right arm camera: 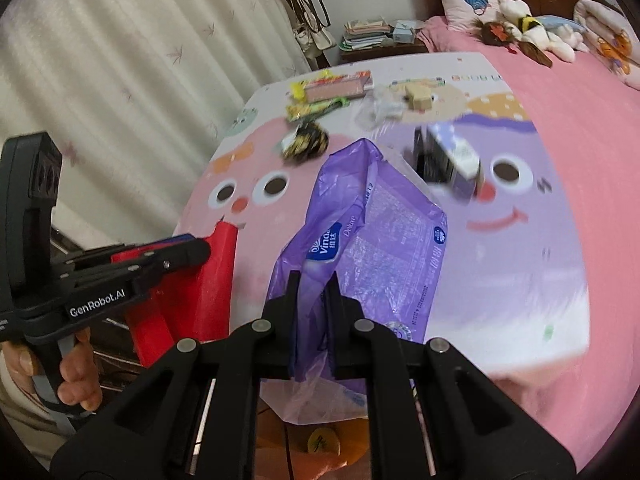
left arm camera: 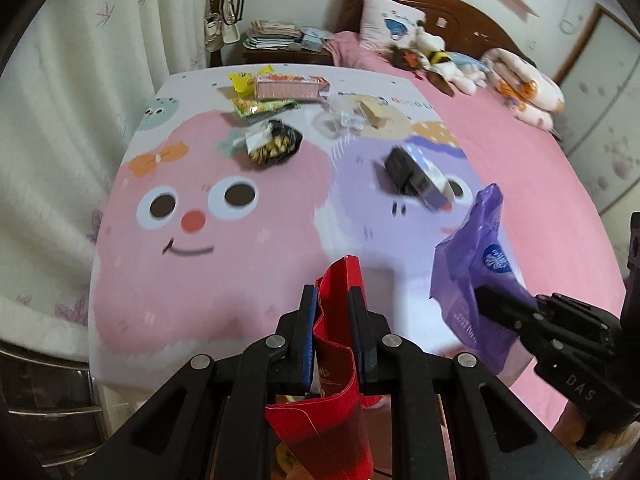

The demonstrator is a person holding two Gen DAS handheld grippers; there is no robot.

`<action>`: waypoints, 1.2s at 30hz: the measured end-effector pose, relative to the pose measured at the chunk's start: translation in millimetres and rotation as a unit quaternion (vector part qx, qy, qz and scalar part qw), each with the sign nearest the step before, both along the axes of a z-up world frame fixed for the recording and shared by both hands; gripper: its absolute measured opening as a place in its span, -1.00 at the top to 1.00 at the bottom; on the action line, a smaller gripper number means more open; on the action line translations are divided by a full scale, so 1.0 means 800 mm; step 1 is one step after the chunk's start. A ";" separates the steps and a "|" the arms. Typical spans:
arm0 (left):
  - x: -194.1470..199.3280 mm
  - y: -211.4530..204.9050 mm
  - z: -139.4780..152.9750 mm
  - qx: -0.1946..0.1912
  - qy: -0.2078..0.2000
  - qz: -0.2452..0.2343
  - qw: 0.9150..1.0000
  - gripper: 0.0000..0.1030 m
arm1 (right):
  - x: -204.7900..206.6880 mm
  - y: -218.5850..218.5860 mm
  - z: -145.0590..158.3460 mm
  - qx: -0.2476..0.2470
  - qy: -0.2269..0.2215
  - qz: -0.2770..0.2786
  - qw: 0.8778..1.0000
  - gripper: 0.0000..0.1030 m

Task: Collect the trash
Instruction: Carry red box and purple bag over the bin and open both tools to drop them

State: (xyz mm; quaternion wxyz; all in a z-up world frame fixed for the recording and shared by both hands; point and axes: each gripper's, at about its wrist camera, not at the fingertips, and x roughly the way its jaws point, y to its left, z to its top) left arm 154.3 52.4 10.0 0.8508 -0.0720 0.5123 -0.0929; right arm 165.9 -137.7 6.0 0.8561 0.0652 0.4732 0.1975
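Snack wrappers (left arm camera: pixel 264 92) upper centre on bed (left arm camera: pixel 520 184), box (left arm camera: pixel 420 178) to their lower right; nightstand (left arm camera: pixel 280 50) behind bed, pillow (left arm camera: pixel 390 22) top right.

I am counting two grippers: my left gripper (left arm camera: pixel 333 300) and my right gripper (right arm camera: pixel 314 284). I am seeing one red wrapper (left arm camera: pixel 340 320), one purple plastic bag (right arm camera: pixel 380 232), roughly seven pieces of trash lying on the bed (left arm camera: pixel 520 184), and one pillow (left arm camera: pixel 390 20).
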 end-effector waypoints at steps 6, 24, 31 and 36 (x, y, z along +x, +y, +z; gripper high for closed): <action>-0.076 0.025 -0.021 -0.010 0.011 -0.027 1.000 0.72 | -0.091 0.034 -0.019 -0.011 0.011 -0.017 1.000 0.85; -0.155 -0.034 -0.143 -0.007 0.081 -0.054 0.995 0.72 | -0.181 -0.002 -0.153 -0.023 0.121 -0.077 0.989 0.85; -0.145 -0.059 -0.259 0.010 0.095 -0.010 0.995 0.71 | -0.173 -0.027 -0.283 -0.017 0.168 -0.078 0.983 0.85; -0.138 -0.073 -0.357 0.011 0.110 0.014 0.994 0.70 | -0.158 -0.039 -0.378 -0.016 0.186 -0.073 0.980 0.85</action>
